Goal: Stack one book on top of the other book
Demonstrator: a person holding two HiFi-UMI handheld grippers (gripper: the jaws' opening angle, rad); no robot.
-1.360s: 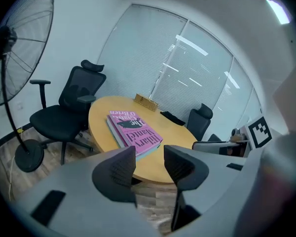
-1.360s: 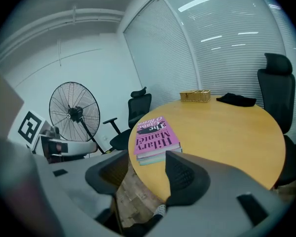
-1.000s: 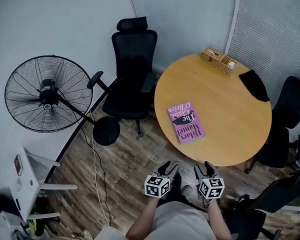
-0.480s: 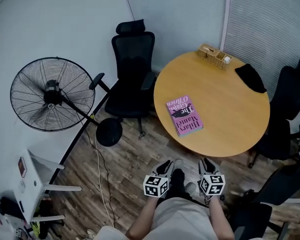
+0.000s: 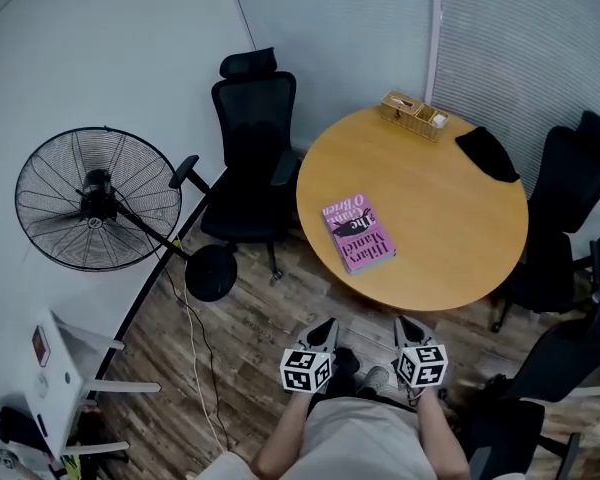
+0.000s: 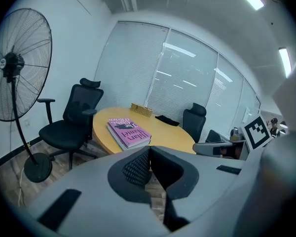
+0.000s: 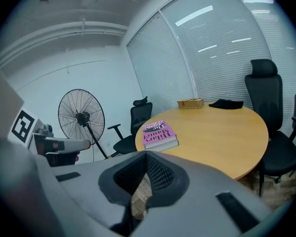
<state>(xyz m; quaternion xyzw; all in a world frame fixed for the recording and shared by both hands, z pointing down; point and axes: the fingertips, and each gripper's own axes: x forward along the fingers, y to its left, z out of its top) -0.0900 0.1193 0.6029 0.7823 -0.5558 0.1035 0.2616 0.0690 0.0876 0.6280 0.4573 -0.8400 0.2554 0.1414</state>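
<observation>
Fingers on left gripper (image 5: 323,330) and right gripper (image 5: 408,326) just closing, now shut, nothing between. Both hang over floor, short of table (image 5: 460,218). Pink book (image 5: 358,234) lies on table, seemingly atop second book (image 7: 164,145) (only edge shows); stack looks finished

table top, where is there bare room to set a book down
The widest bare patch of the table runs from the pink book to the right rim, on the near side of the black cloth. A smaller one lies between book and basket. The far edge is most crowded.
</observation>
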